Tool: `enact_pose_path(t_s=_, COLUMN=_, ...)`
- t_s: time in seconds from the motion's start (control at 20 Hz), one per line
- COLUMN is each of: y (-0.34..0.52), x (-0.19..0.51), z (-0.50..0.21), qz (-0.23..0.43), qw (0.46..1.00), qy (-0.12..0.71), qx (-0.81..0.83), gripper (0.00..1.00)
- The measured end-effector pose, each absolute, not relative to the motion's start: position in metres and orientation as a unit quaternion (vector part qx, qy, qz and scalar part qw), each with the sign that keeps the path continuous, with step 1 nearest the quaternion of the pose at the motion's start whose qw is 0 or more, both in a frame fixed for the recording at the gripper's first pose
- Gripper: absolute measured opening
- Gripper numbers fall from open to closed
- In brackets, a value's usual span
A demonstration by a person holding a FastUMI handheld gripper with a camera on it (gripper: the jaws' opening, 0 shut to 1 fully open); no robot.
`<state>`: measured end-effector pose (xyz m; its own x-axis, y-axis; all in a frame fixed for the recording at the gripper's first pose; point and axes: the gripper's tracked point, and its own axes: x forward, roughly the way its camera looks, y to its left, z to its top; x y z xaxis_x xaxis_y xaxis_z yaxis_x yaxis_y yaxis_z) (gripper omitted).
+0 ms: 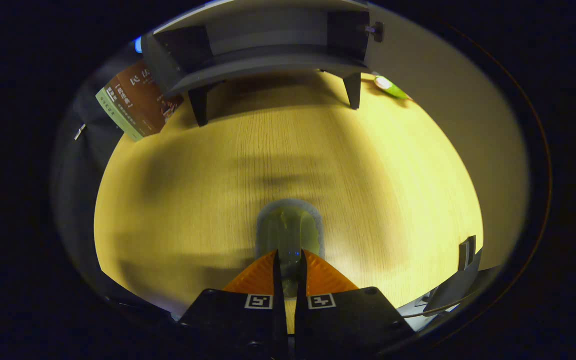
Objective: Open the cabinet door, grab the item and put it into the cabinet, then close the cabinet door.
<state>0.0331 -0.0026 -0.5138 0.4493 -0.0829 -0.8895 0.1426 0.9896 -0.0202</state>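
My gripper hovers over the wooden table, its fingers drawn close together on a small greenish item with a grey rim. The item sticks out just ahead of the fingertips and is blurred, so I cannot tell what it is. Beyond the fingers, across the table, a dark grey cabinet stands on short legs. Its front looks open, with a shelf and dark inner walls showing. A small knob sits at its right edge, where a pale panel spreads out to the right.
A brown and green book leans left of the cabinet. A small green and white object lies on the table to the cabinet's right. A dark stand sits near the table edge, right of the fingers.
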Motion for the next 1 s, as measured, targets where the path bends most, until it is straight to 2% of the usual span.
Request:
enact_pose_path(t_s=0.35, y=0.000, x=0.092, z=-0.383, qz=-0.068, qw=0.917, qy=0.393, qx=0.007, gripper=0.11)
enact_pose_path(t_s=0.65, y=0.006, x=0.121, z=-0.288, qz=-0.060, qw=0.953, qy=0.297, qx=0.018, gripper=0.10)
enact_pose_path(t_s=1.0, y=0.017, x=0.194, z=-0.184, qz=-0.031, qw=0.976, qy=0.215, qx=0.017, gripper=0.10)
